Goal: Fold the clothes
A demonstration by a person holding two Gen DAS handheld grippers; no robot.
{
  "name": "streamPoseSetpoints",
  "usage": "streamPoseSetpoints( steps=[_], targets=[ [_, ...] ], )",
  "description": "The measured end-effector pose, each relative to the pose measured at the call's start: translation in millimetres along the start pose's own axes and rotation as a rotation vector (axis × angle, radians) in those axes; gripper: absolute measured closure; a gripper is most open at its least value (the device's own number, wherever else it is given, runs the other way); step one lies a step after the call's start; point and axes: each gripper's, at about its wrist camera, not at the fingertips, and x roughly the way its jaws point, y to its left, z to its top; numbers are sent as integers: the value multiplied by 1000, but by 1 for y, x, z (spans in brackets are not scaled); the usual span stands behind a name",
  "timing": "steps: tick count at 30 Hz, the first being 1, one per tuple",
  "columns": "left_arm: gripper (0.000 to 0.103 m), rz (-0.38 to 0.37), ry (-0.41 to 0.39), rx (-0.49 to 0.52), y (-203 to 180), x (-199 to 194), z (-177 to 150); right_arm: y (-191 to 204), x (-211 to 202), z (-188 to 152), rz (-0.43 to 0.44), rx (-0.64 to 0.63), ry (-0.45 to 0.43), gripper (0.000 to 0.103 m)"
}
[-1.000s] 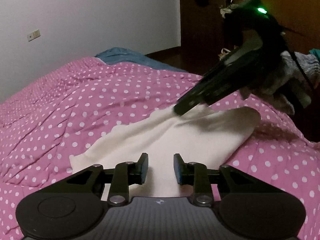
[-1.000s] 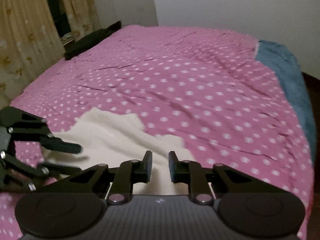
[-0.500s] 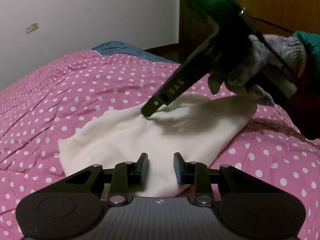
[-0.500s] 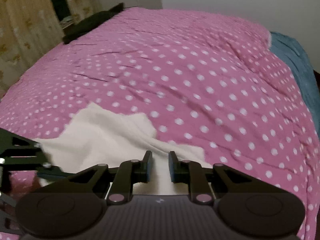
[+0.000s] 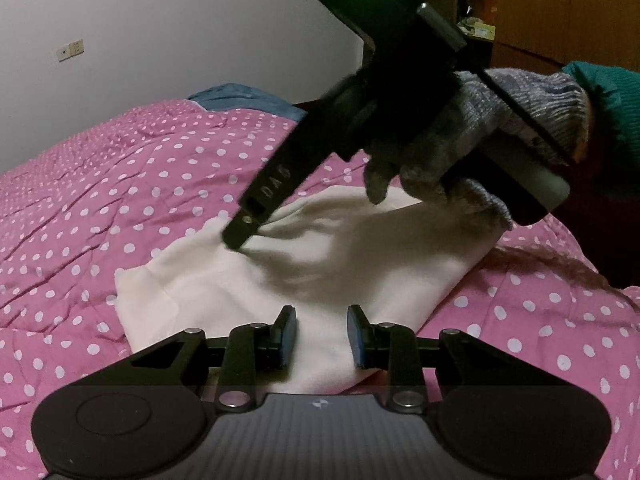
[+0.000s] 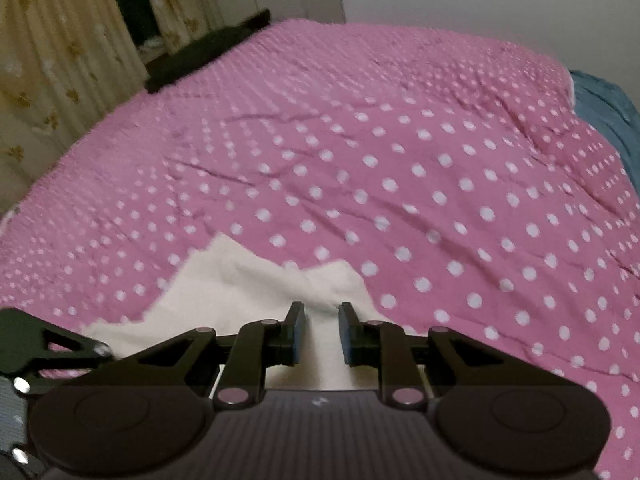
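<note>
Pink polka-dot quilt (image 5: 120, 200) filling both frames, cream garment (image 5: 320, 272) low centre, spread for folding. Left gripper (image 5: 322, 336) parted, empty; right gripper (image 6: 322, 332) likewise, tips on the garment (image 6: 240, 292), seemingly smoothing.

Pink polka-dot bedspread (image 6: 400, 168), blue blanket (image 6: 608, 112), patterned curtains (image 6: 52, 64), white wall (image 5: 160, 24).

Cream garment (image 5: 320, 272) on a pink, white-dotted quilt (image 6: 400, 160); grey glove (image 5: 460, 160).

cream garment (image 5: 320, 264) | partly folded | flat on pink dotted bedspread (image 5: 120, 184)
</note>
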Motion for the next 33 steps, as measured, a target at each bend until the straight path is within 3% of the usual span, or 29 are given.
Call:
streamPoseSetpoints(
  steps=[6, 13, 19, 28, 33],
  targets=[
    [67, -3, 4, -25, 1, -5, 2, 3, 12, 0, -9, -10, 8, 84],
    [60, 19, -34, -86, 18, -22, 13, -16, -51, -12, -15, 4, -20, 84],
    [57, 80, -49, -129, 35, -27, 22, -24, -96, -50, -28, -3, 0, 84],
    [53, 115, 18, -140, 42, -20, -4, -16, -105, -119, -40, -6, -16, 84],
    [52, 115, 21, -121, 39, -25, -6, -18, -112, -124, -20, 15, -37, 84]
  ],
)
